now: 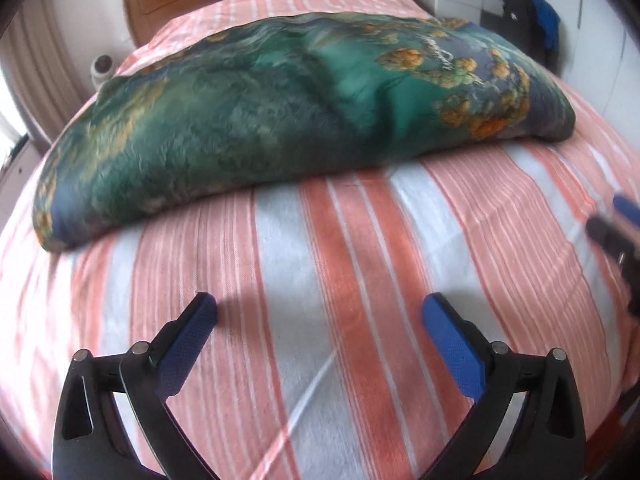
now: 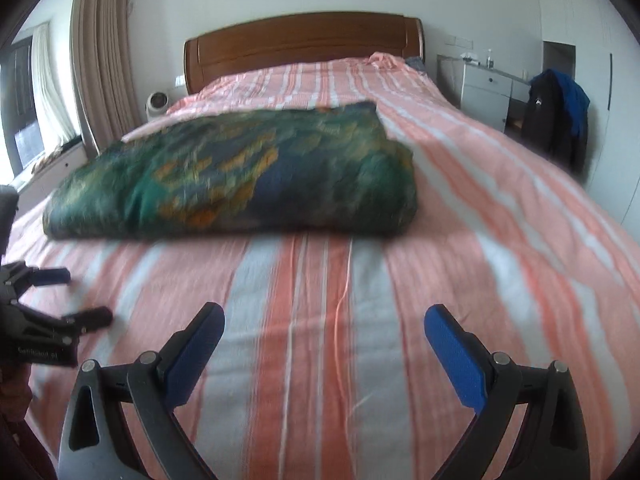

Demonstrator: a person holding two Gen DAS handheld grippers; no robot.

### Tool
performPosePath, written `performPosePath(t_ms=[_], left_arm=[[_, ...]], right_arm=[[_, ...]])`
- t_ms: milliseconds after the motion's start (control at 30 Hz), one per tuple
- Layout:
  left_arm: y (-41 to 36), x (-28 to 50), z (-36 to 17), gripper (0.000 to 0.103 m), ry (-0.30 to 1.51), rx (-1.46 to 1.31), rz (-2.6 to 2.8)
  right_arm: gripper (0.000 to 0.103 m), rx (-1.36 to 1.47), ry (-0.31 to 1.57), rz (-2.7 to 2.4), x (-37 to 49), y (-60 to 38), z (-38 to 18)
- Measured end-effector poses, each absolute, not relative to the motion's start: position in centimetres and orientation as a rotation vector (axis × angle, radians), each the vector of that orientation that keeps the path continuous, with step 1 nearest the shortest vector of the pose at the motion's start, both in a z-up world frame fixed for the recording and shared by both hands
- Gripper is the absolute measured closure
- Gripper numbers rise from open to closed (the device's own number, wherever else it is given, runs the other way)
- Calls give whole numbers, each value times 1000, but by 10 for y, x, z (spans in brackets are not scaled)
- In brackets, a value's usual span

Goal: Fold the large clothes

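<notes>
Here the left gripper hangs over the bed with its jaws spread wide and nothing between them; its blue pads have a fine woven grain and sit on black angular arms. Under and between the jaws lies only the striped sheet, a thin ribbed cotton in salmon, white and pale grey bands running away from the camera. Well beyond the fingertips, lying crosswise, is the folded garment: a thick, soft, long bundle with rounded ends, glossy fabric printed in deep green, teal and navy with orange-gold blotches. It touches neither gripper. To the right of these jaws, the tip of the right gripper comes into the left wrist view, blurred.

In the right wrist view the right gripper also stands fully open and empty, jaws over the same striped sheet. To the left of them the left gripper shows, its fingers apart above the sheet. The garment lies ahead of the jaws and somewhat left, flat-topped with a rolled near edge. Behind it stand a wooden headboard, a small round white fan beside beige curtains, and far to the right a white cabinet and a dark jacket with blue cloth hung over it. Nothing stands between the jaws and the bundle.
</notes>
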State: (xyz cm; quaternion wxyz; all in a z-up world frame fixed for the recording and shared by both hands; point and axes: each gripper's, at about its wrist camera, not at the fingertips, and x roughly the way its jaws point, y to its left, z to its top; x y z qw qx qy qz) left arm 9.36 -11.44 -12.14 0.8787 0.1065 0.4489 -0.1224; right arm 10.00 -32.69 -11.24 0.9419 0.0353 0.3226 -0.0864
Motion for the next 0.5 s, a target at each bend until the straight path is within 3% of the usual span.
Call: performPosePath(t_ms=[500], left_arm=[[-106,81,-136,0,839,180,-274]], right_arm=[[0,74,694,-171,108,-332,-142]])
